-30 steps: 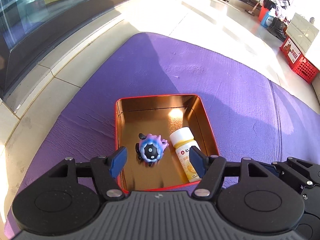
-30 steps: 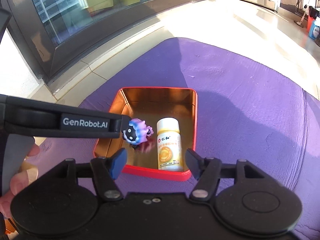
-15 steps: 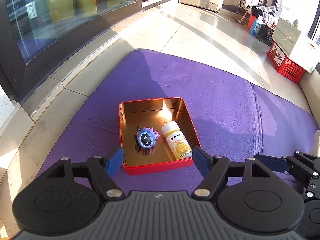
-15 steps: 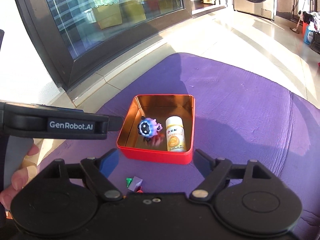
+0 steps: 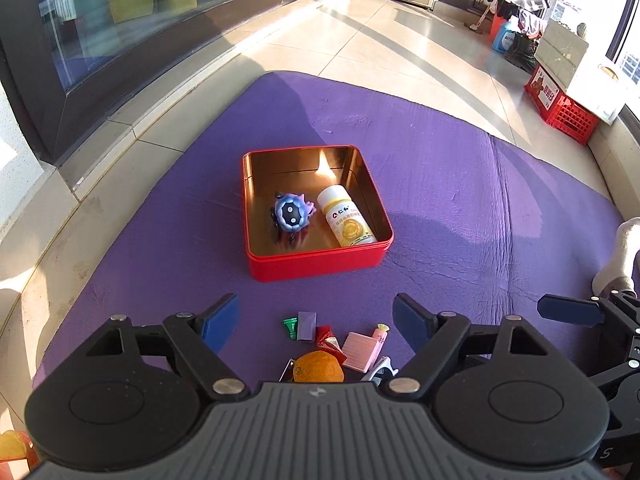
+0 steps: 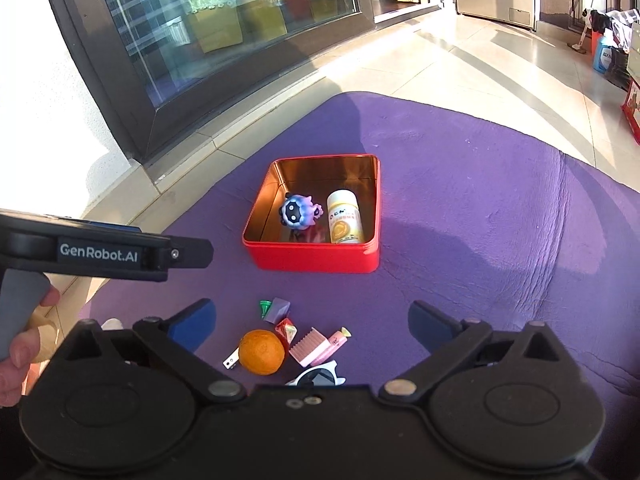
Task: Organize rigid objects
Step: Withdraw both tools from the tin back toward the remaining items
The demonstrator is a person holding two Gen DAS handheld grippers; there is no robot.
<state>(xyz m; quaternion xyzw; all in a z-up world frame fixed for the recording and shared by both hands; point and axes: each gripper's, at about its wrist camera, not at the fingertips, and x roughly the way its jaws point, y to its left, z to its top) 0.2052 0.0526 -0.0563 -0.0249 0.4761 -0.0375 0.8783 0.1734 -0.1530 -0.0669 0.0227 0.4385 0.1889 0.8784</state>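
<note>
A red tin (image 5: pixel 320 265) (image 6: pixel 312 261) with a gold inside sits on the purple mat. In it lie a blue-purple round toy (image 5: pixel 291 211) (image 6: pixel 298 211) and a white-and-yellow bottle (image 5: pixel 345 221) (image 6: pixel 344 222) on its side. Nearer to me lies a small pile: an orange (image 5: pixel 318 367) (image 6: pixel 262 351), a pink ridged block (image 5: pixel 360 351) (image 6: pixel 309 345), white sunglasses (image 6: pixel 318 376) and wrapped sweets (image 6: pixel 275 310). My left gripper (image 5: pixel 316 322) and right gripper (image 6: pixel 312 320) hang above this pile, jaws opening, nothing between them.
The purple mat (image 5: pixel 460 184) lies on a tiled floor beside a dark-framed glass door (image 6: pixel 208 28). A red crate (image 5: pixel 560 106) and bottles stand far right. A hand (image 6: pixel 18 344) holds the left gripper's handle. A socked foot (image 5: pixel 618 252) rests at the mat's right edge.
Both grippers drew back and up from the tin and opened wider. The tin now looks smaller and the pile of small things came into view below.
</note>
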